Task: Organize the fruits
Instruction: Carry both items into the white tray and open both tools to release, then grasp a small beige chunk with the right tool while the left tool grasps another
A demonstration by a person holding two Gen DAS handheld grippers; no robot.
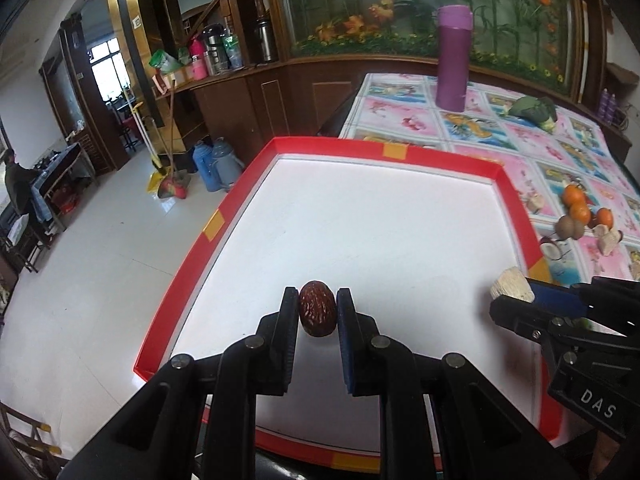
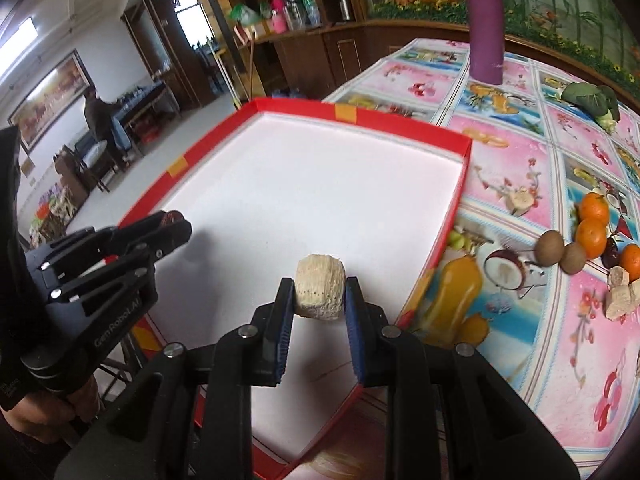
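Observation:
My left gripper (image 1: 317, 307) is shut on a dark red wrinkled date (image 1: 317, 314), held over the near part of a red-rimmed white tray (image 1: 516, 196). My right gripper (image 2: 320, 295) is shut on a pale beige chunk of fruit (image 2: 320, 294) above the tray's (image 2: 460, 188) right side. In the left wrist view the right gripper (image 1: 516, 300) enters from the right with the beige chunk (image 1: 512, 285). The left gripper (image 2: 172, 222) shows at the left of the right wrist view. Oranges (image 2: 592, 224), brown kiwis (image 2: 560, 250) and more beige pieces (image 2: 618, 290) lie on the floral tablecloth.
A purple flask (image 1: 454, 58) stands at the table's far side, with a green vegetable (image 1: 534, 110) near it. Another beige piece (image 2: 520, 200) lies just right of the tray. Beyond the table's left edge are floor, thermos jugs (image 1: 218, 164) and a person (image 1: 18, 188) far off.

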